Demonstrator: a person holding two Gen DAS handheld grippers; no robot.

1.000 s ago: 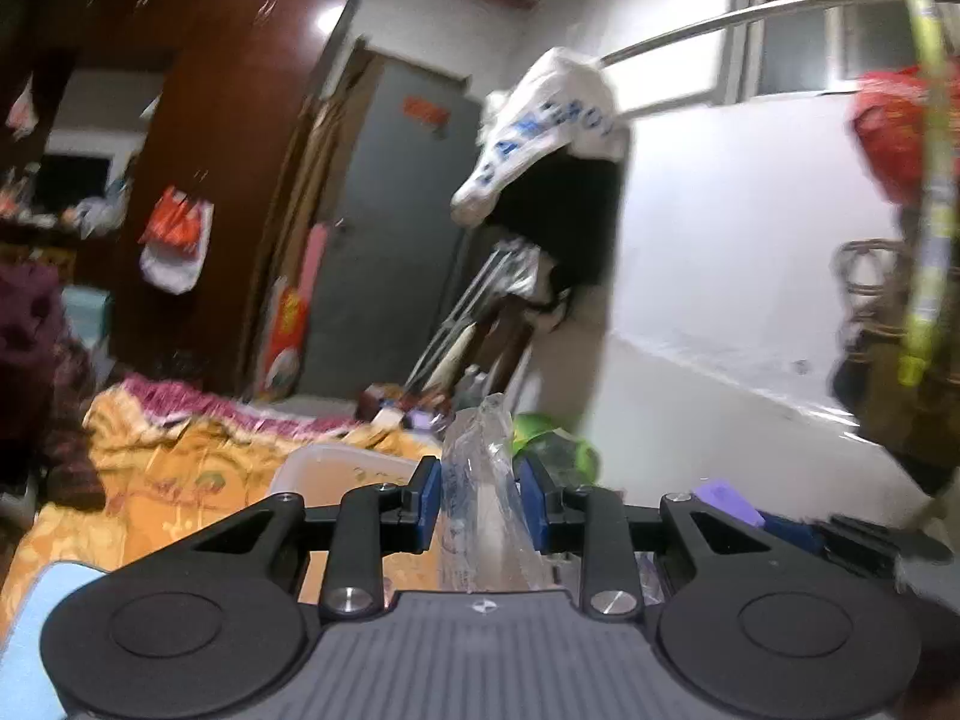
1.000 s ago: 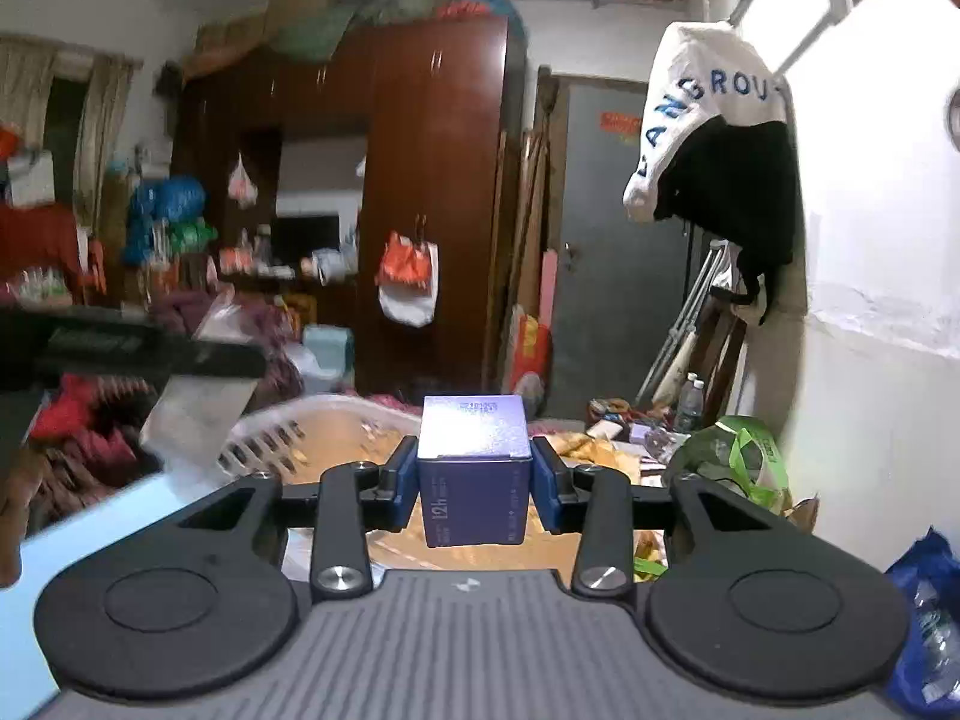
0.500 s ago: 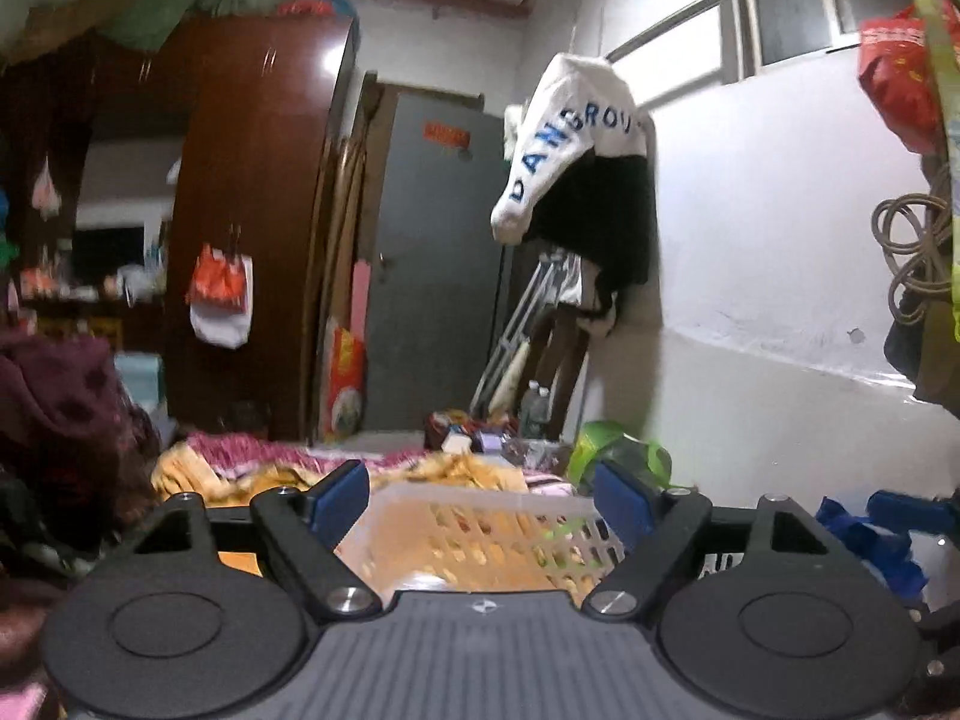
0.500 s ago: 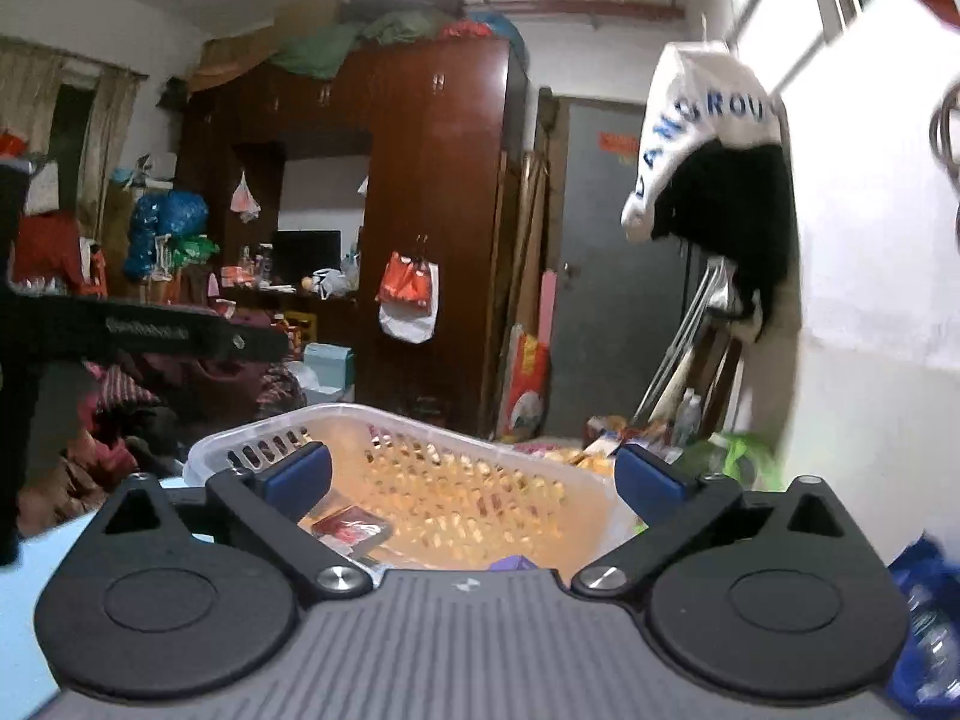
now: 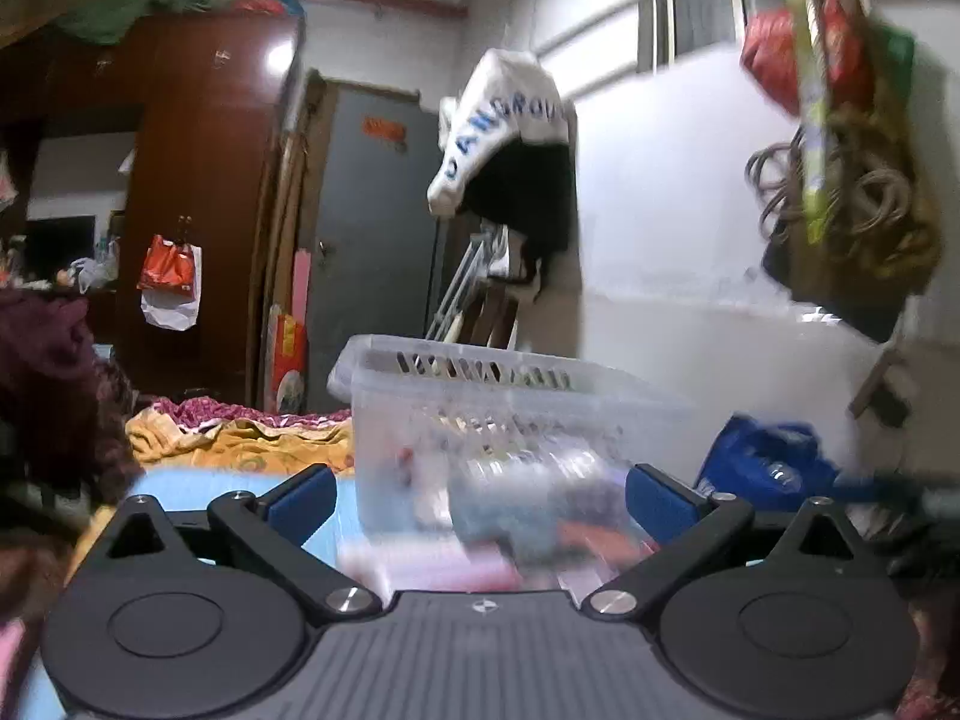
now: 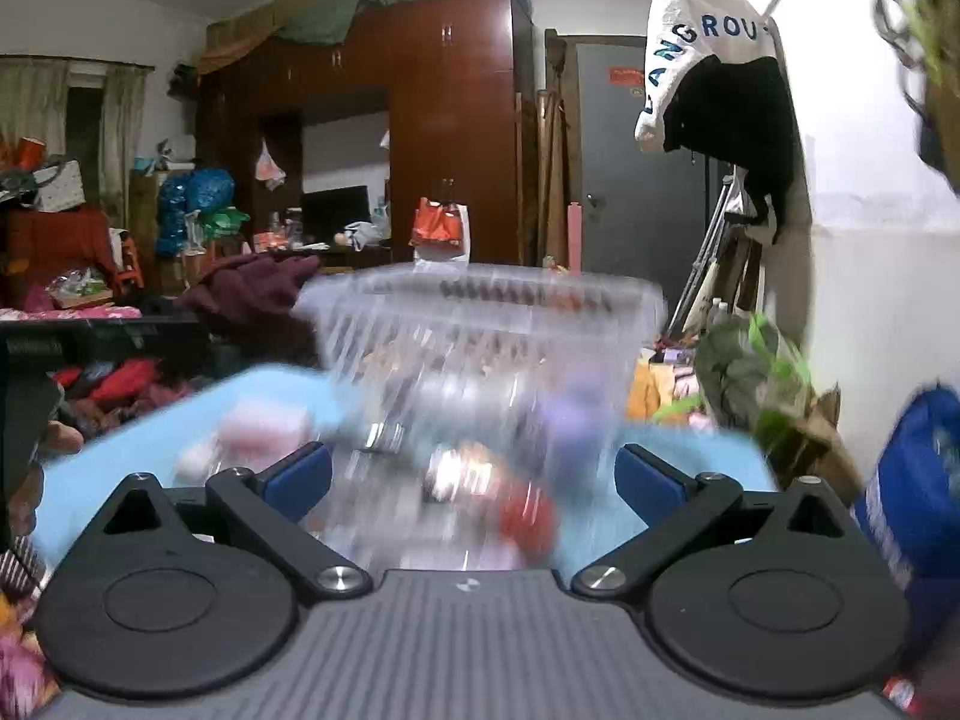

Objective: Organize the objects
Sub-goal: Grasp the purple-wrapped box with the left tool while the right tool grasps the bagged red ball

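A translucent white laundry-style basket (image 5: 510,384) stands on a light blue surface (image 5: 180,486), right in front of both grippers. Blurred items show through its wall and in front of it. My left gripper (image 5: 480,498) faces the basket's side; its jaws are opening wide and nothing is held between the blue pads (image 5: 300,498). In the right wrist view the same basket (image 6: 480,312) fills the middle. My right gripper (image 6: 474,480) is open and empty just short of it. A blurred pink item (image 6: 264,426) lies on the blue surface to the left.
A blue bag (image 5: 762,456) lies right of the basket by the white wall (image 5: 690,210); a green bag (image 6: 750,372) sits behind it. Orange bedding (image 5: 240,438) and a dark red garment (image 6: 252,294) lie to the left. A brown wardrobe (image 6: 456,138) stands behind.
The left gripper let go of a clear plastic bag and the right of a bluish box; both opened wide. Both sank, so the basket is now seen from the side.
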